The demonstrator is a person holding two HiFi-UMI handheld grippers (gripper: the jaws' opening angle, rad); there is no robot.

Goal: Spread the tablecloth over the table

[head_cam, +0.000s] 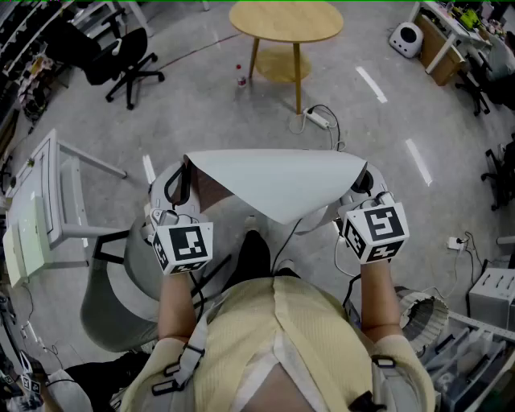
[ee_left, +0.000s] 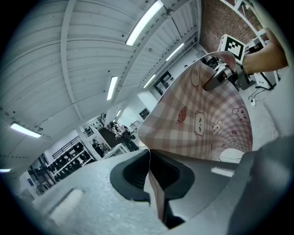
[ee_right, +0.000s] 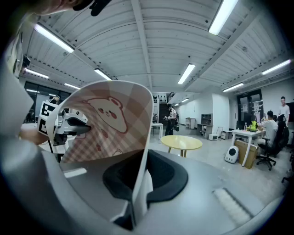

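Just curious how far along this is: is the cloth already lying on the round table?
No, the tablecloth hangs in the air, pinched by the left gripper and the right gripper, short of the round table.

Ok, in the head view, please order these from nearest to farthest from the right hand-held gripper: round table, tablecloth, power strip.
1. tablecloth: clamped in the right hand-held gripper itself.
2. power strip: on the floor, just beyond the cloth.
3. round table: far ahead, at the top of the view.
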